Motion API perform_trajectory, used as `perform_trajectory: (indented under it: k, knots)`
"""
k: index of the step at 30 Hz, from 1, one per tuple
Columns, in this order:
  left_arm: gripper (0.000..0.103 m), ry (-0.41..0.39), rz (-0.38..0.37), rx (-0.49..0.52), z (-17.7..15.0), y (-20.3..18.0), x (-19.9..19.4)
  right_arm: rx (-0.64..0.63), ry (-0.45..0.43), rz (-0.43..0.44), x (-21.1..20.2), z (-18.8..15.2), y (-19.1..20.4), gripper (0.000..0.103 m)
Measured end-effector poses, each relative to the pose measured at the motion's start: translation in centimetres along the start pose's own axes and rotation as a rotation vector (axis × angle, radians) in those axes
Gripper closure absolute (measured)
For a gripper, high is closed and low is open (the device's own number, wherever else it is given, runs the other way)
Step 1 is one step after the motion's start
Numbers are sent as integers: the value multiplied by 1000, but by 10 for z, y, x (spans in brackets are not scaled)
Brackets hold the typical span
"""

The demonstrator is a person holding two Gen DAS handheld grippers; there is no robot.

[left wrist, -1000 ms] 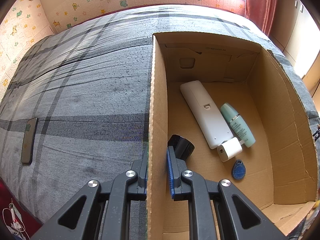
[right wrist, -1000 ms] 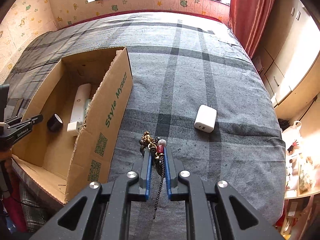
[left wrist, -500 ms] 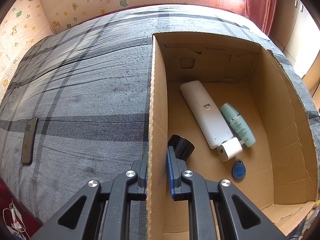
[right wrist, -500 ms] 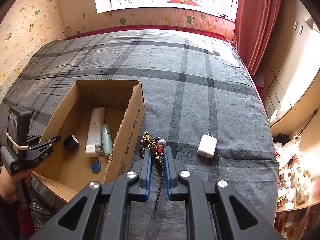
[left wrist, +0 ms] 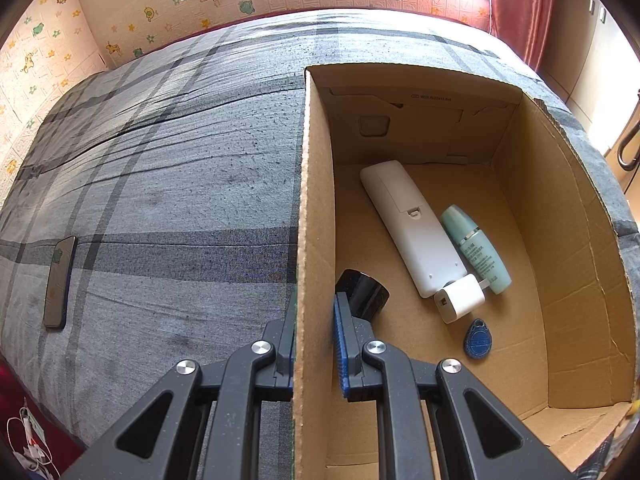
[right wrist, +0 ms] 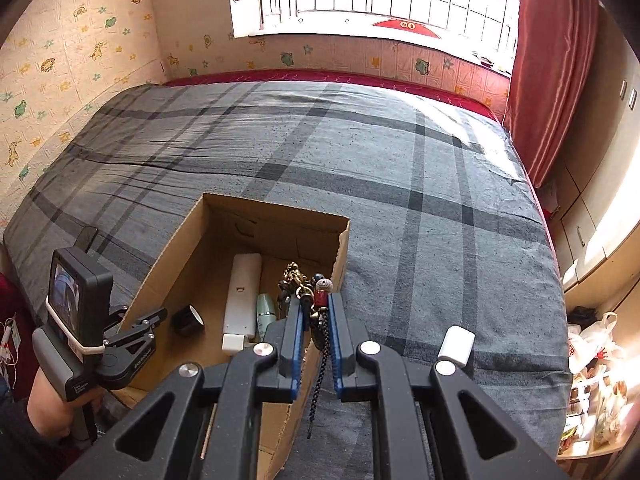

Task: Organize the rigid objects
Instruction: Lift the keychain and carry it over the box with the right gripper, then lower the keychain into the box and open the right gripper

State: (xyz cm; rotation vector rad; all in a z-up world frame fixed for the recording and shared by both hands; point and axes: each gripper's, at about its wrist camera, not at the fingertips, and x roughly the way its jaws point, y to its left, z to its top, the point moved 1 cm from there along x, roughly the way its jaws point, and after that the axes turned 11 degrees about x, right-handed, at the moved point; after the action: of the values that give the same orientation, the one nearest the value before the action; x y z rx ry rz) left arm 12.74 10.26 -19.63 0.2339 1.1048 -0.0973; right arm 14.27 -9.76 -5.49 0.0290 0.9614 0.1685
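Note:
An open cardboard box stands on the grey plaid bed. My left gripper is shut on the box's left wall, one finger outside, one inside. Inside lie a white remote, a green bottle, a white charger, a blue key fob and a black cap. My right gripper is shut on a keychain with charms and a dangling cord, raised over the box's right wall. A second white charger rests on the bed to the right.
A dark phone lies on the blanket left of the box. A person's hand holds the left gripper's handle. Walls and a window bound the bed's far side, a red curtain and cupboards the right. Bags sit beside the bed.
My right gripper rose and moved left with the keychain, from above the blanket to above the box's right wall. The left gripper kept still on the box wall.

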Motion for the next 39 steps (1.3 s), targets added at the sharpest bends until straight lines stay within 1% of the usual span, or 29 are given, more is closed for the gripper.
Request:
perform_trajectory:
  k: [10, 18, 29, 39]
  knots:
    - [88, 0, -4, -2, 0, 1, 0, -29, 64, 35, 44, 5, 33, 93]
    - [88, -1, -4, -2, -1, 1, 0, -36, 123, 32, 84, 3, 45, 93]
    - [88, -4, -5, -5, -2, 2, 0, -53, 228, -15, 140, -7, 57, 92]
    - [88, -6, -4, -1, -2, 2, 0, -61, 312, -66, 174, -20, 59, 92]
